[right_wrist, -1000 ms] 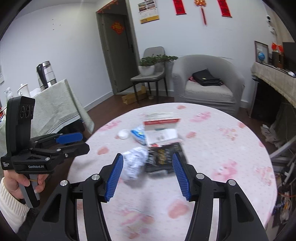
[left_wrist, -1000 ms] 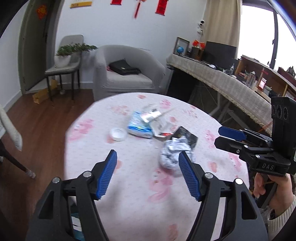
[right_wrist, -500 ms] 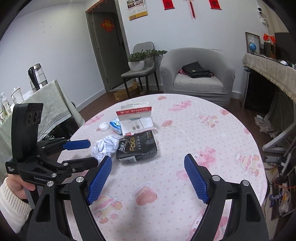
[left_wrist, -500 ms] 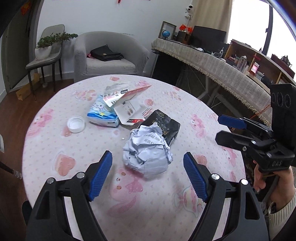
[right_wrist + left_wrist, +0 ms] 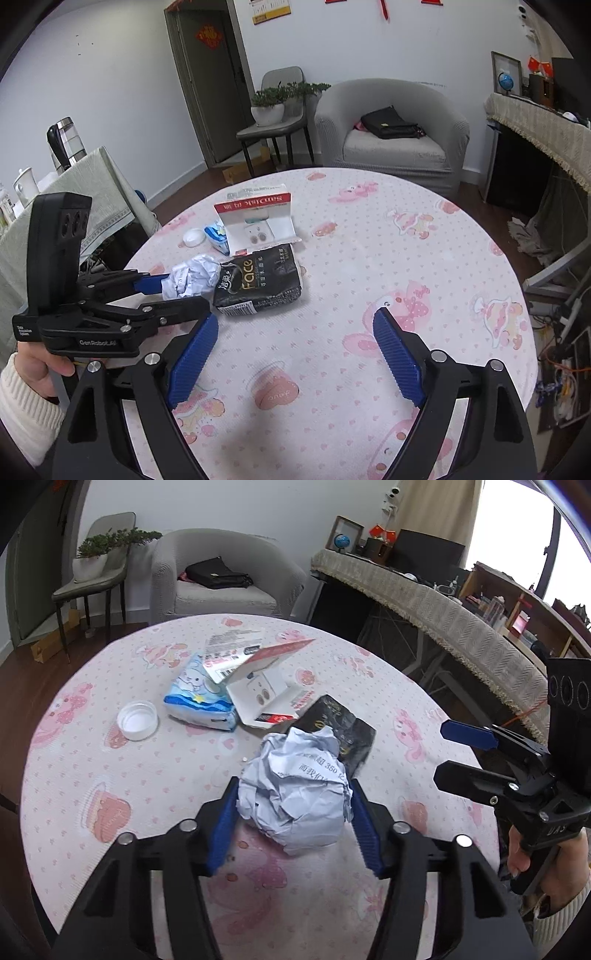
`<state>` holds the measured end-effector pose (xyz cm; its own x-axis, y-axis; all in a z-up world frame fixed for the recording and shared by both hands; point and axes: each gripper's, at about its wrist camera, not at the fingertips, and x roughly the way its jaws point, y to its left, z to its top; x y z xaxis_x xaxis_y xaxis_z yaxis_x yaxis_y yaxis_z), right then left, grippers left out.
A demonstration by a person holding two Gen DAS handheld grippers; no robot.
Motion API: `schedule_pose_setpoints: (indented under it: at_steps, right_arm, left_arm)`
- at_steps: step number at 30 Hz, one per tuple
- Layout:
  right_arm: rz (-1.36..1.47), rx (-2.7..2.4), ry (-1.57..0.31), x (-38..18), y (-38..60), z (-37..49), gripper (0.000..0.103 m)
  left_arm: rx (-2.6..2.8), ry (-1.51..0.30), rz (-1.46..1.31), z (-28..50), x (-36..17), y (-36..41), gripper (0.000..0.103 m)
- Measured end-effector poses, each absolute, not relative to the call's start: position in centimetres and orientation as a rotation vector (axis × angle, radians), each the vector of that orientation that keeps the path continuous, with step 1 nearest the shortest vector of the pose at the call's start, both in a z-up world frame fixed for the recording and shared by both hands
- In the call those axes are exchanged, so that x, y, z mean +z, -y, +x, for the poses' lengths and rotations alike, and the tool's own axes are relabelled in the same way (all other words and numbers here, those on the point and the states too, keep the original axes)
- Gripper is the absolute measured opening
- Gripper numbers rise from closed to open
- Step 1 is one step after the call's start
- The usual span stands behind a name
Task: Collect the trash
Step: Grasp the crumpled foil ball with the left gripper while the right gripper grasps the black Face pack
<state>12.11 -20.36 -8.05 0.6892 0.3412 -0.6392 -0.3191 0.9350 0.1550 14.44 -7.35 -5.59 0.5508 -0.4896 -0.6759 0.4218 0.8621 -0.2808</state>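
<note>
Left gripper (image 5: 293, 818) closing, blue pads against both sides of the crumpled white paper ball (image 5: 295, 786) on the pink-patterned round table (image 5: 92, 775). Right gripper (image 5: 293, 356) opening, nothing between its jaws. Behind the ball: black tissue pack (image 5: 258, 286), then open white cardboard box (image 5: 264, 698).

On the table (image 5: 74, 760): one crumpled paper ball (image 5: 295, 794), one black tissue pack (image 5: 258, 280), one blue tissue pack (image 5: 199, 698), one opened card package (image 5: 258, 686), one white cap (image 5: 137, 720). Two grippers: left gripper (image 5: 291, 827), right gripper (image 5: 295, 354).
</note>
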Motion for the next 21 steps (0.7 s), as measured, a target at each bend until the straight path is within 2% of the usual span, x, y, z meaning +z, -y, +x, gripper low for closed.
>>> schedule_pose_setpoints:
  at_steps: [21]
  right_arm:
    - [-0.103, 0.350, -0.819, -9.6, 14.3, 15.5, 0.094]
  left_arm:
    - [-0.504, -0.777, -0.095, 13.3, -3.4, 2.9, 0.056]
